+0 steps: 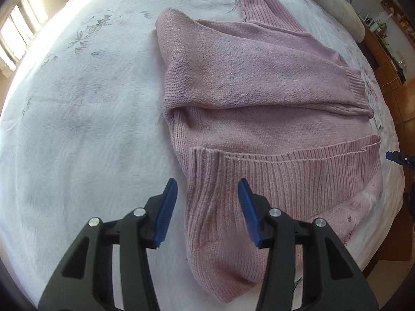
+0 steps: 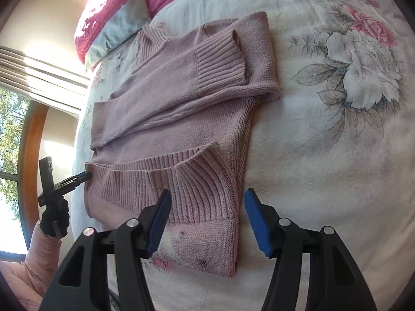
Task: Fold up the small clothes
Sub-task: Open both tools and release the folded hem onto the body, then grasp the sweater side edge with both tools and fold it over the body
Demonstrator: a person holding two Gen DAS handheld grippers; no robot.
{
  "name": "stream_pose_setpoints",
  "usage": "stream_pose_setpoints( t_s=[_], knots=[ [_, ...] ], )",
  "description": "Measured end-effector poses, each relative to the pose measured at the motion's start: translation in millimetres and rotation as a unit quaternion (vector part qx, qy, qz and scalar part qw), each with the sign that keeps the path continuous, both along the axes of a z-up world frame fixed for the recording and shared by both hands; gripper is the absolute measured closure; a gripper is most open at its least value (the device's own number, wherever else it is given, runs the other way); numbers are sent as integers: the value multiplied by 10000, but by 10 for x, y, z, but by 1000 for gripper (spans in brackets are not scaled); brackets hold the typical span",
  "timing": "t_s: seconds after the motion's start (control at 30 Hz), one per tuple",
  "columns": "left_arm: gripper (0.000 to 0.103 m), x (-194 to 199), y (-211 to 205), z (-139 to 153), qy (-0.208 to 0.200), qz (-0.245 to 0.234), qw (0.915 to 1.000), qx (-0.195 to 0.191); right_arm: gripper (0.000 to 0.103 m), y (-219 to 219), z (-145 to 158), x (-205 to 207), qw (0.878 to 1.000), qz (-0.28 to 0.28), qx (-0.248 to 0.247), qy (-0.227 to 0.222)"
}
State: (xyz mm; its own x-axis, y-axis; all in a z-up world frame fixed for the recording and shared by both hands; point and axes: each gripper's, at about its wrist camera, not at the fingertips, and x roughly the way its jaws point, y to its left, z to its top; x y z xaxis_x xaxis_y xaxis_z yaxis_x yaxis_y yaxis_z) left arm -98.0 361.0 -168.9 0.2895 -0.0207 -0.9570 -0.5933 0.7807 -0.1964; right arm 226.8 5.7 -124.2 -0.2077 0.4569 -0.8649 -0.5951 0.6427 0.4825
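Big bed w/ a white floral bedspread [image 2: 324, 134] takes up most of the room. Pink knit sweater [image 1: 259, 98] lies flat on it, partly folded: both sleeves crossed over the chest, one ribbed cuff [image 2: 220, 62] lying on top near the sweater's far edge, ribbed hem [image 1: 298, 171] turned up at the near end. Beyond the sweater's collar, at the head of the bed, a hot-pink blanket [image 2: 103, 18] bunched up w/ a pale pillow. Left of the sweater, seen from the right wrist cam, a window [image 2: 10, 129] w/ a wood frame and trees outside.

Left gripper [image 1: 207, 207] hovers at the sweater's hem corner, jaws apart, blue pads either side of the ribbing, not clamped. Right gripper [image 2: 207, 217] at the opposite hem corner, jaws also wide apart, fabric edge between them but not pinched. A gloved hand [image 2: 55, 217] in a pink puffy sleeve grips the left tool's handle.
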Motion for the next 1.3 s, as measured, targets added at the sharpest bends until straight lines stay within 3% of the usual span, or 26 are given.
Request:
stream_pose_setpoints(
  t_s=[0.03, 0.07, 0.17, 0.33, 0.57, 0.67, 0.7, 0.77, 0.8, 1.07, 1.3],
  knots=[
    [86, 5, 6, -30, 18, 9, 10000, -66, 43, 14, -3, -6, 10000, 45, -32, -46],
    [93, 3, 5, -45, 64, 36, 10000, -44, 43, 31, -7, -12, 9999, 101, -57, -79],
    [95, -4, -70, 40, -47, -55, 9998, 170, 42, 123, -5, -53, 9987, 346, -208, -302],
    [95, -39, -219, 236, -527, -40, 9986, 36, 40, 305, -73, -84, 9951, 700, -414, -560],
    [93, 97, -222, 33, 14, 12, 9994, 339, 42, 619, -247, -143, 9892, 1127, -628, -695],
    [89, 147, -241, -5, 147, -62, 9988, 466, 59, 677, -276, -218, 9843, 1335, -731, -890],
    [87, 159, -249, -26, 208, -87, 9985, 502, 71, 684, -273, -244, 9830, 1390, -745, -941],
    [90, 159, -243, -53, 208, -73, 9987, 470, 80, 651, -234, -257, 9838, 1374, -668, -943],
    [93, 154, -236, -50, 163, -49, 9989, 437, 89, 632, -207, -263, 9843, 1373, -611, -929],
    [96, -27, -207, 311, -681, 323, 9968, 281, 92, 338, 150, -193, 9931, 898, -25, -754],
    [96, 42, -134, 992, -1504, 410, 9847, 781, 93, 293, 713, 93, 9934, 461, 626, -842]
  ],
)
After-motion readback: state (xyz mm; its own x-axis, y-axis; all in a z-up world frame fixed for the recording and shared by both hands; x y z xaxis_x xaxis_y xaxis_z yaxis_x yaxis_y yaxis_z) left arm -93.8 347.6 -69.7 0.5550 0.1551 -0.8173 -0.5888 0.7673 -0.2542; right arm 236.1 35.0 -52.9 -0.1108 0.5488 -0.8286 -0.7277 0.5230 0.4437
